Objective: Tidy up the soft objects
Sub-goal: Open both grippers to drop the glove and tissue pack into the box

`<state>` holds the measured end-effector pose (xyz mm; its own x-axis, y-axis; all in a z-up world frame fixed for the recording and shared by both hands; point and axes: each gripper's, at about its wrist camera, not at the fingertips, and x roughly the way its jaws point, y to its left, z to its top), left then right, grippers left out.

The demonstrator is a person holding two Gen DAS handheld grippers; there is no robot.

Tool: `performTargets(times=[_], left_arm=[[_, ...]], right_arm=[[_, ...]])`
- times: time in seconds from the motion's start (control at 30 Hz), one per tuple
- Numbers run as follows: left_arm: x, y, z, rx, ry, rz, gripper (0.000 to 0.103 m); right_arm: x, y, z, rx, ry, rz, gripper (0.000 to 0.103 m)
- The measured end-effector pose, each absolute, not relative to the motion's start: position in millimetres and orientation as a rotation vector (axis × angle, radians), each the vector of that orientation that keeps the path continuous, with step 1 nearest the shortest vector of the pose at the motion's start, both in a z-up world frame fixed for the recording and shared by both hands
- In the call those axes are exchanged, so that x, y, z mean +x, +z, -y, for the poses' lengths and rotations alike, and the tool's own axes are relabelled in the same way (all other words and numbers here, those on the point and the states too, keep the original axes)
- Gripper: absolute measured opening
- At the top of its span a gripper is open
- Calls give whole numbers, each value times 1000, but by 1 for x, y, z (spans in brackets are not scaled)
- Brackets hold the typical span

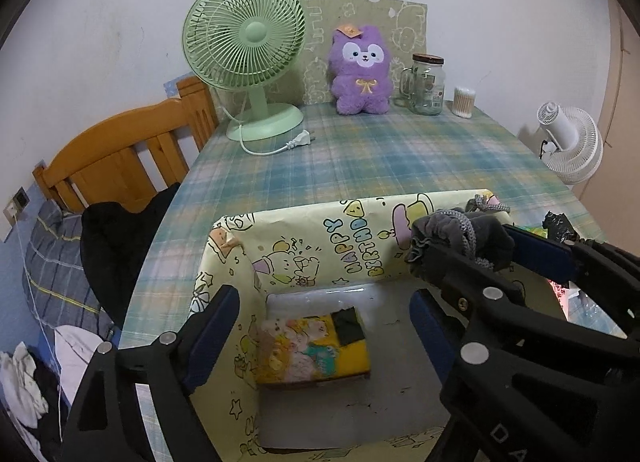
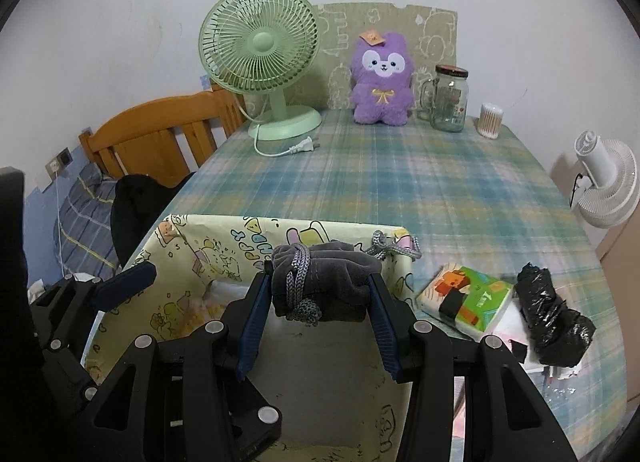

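Right gripper point(image 2: 318, 294) is clamping grey velvet drawstring pouch point(image 2: 320, 282) above yellow birthday-paper box point(image 1: 280, 234); lower before releasing. Left gripper point(image 1: 320, 326) is hanging open.

The plaid table point(image 2: 420, 182) bears a green fan point(image 2: 264, 62), purple plush point(image 2: 382, 80), jar point(image 2: 450, 100) — and a box point(image 2: 180, 262).

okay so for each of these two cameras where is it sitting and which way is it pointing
Left wrist: on the left gripper, looking down into the box at the yellow packet; its open fingers and the right gripper show.
Right wrist: on the right gripper, fingers clamping the grey pouch over the box.
Shared: green fan, purple plush, jar.
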<state>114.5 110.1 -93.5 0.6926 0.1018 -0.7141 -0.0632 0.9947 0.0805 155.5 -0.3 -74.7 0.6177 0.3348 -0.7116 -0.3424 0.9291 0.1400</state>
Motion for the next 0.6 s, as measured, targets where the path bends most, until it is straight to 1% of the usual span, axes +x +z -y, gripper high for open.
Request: performTargets(times=[0.17,0.33,0.47,0.53,0.6], left_arm=[[117,-94,-110,49,87,-812,91],[114,-91,-108,43,78,-808,96],[110,-86,-105,39,71,-797,97],[108,-82,-103,41,71,-787,98],[105,-79,-100,42,69,-778,98]], right_arm=[[159,-76,-1,-10,384,-835,55],[159,-74,1,-9,397,-851,70],[155,-68,5,0,409,-834,74],[153,-65,7,-1,401,-820,79],[148,-61,10,0,394,-800,81]])
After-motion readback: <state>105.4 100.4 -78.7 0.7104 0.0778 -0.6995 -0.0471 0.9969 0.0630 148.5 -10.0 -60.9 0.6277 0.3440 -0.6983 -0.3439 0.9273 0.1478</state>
